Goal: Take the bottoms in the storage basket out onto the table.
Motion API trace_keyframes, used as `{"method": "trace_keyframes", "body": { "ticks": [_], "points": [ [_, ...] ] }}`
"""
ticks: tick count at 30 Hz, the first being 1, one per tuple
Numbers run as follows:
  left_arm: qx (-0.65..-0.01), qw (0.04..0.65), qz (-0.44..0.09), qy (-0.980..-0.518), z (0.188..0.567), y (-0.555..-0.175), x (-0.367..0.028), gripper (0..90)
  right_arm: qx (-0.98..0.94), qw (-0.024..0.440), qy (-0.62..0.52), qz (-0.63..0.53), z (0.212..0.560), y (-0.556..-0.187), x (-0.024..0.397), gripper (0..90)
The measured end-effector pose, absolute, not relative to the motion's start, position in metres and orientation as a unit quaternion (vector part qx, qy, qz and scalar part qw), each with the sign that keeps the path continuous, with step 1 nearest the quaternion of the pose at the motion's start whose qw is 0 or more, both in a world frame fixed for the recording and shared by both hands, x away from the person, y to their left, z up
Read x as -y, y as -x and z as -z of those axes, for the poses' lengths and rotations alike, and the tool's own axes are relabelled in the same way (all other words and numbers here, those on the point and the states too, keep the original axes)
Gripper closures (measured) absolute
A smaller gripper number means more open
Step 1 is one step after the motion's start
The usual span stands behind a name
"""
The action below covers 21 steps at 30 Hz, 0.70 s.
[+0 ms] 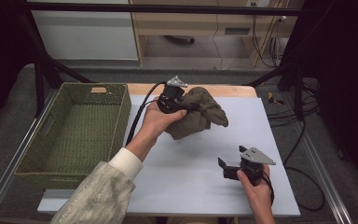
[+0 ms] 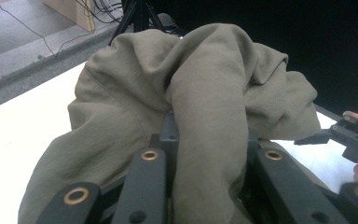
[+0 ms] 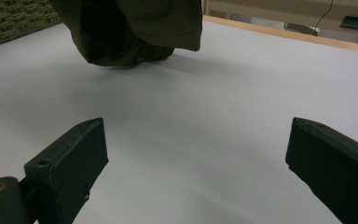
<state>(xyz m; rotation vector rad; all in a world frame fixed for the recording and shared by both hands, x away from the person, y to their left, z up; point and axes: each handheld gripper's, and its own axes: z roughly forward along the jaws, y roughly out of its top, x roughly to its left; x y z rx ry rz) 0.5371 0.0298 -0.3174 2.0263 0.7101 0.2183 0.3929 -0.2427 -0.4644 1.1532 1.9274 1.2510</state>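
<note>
One olive cloth (image 1: pixel 196 113) hangs bunched at upper centre of the frame, pinched in the left claw (image 1: pixel 181 103) above the counter (image 1: pixel 200 186); the basket (image 1: pixel 37 154) at left holds nothing, so stowing it seems still ahead. The crumpled bundle's long axis runs from upper right to lower left, while the right claw (image 1: pixel 227 169) waits spread at lower right.

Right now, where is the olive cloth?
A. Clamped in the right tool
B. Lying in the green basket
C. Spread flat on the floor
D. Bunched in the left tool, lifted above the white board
D: the left tool is shut on the olive cloth, whose folds hang over the white board.
</note>
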Motion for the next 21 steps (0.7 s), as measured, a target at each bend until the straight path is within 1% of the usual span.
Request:
{"method": "trace_keyframes", "body": {
  "ticks": [8,21],
  "points": [
    [-0.295,0.470,-0.095,-0.827,0.323,-0.537,-0.035,72.9,-0.722,0.279,-0.428,-0.466,0.465,-0.392,0.242,5.3],
    [-0.300,0.473,-0.087,-0.824,0.338,-0.538,-0.032,72.7,-0.727,0.277,-0.425,-0.463,0.466,-0.393,0.239,5.3]
  ]
}}
